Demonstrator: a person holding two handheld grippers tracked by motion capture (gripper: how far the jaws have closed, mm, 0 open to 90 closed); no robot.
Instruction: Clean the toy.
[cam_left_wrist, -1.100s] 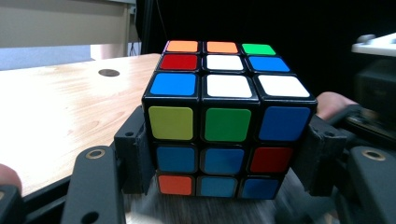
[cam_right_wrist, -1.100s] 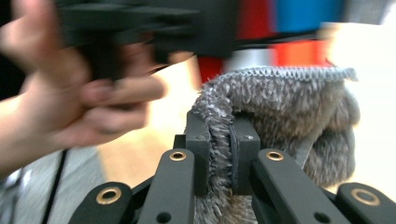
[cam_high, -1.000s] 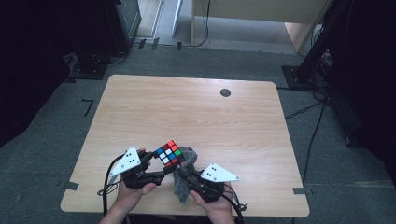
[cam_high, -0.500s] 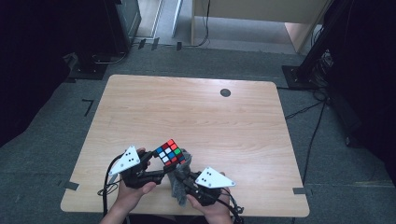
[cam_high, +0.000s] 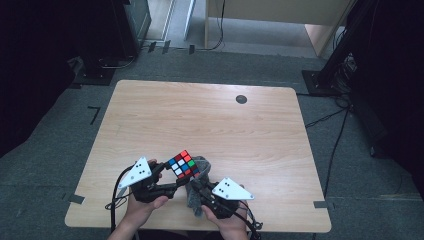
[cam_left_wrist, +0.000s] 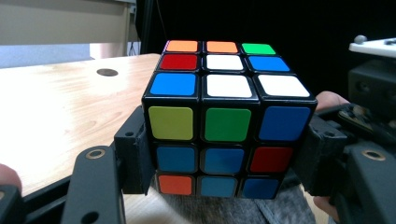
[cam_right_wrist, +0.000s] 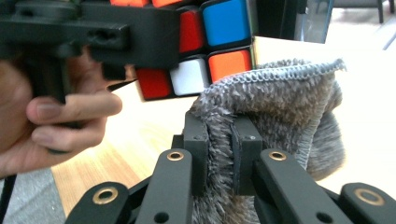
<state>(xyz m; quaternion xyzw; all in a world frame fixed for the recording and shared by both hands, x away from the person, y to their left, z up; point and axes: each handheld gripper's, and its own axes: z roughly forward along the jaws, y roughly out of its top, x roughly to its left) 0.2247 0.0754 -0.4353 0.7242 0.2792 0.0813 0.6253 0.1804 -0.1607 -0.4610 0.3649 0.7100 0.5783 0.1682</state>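
Down by the near edge of the table (cam_high: 210, 115), a little left of its middle. Cube (cam_high: 183, 164) lifted off the wood, clamped side to side in the left gripper (cam_left_wrist: 224, 154), jaws pressed flat on two opposite faces. Top face a mix of orange, green, red, white and blue; facing side yellow, green, blue over blue, blue, red. Right gripper (cam_right_wrist: 223, 149) just beside it, jaws pinched together on a fold of grey cloth (cam_right_wrist: 275, 107), pile bunched up between them. Cloth's upper hem right under the cube's bottom corner, touching or nearly so, hard to tell which. Hands (cam_high: 142, 207) wrapped round both handles. Dark round spot (cam_high: 241, 99) well off near the far edge.
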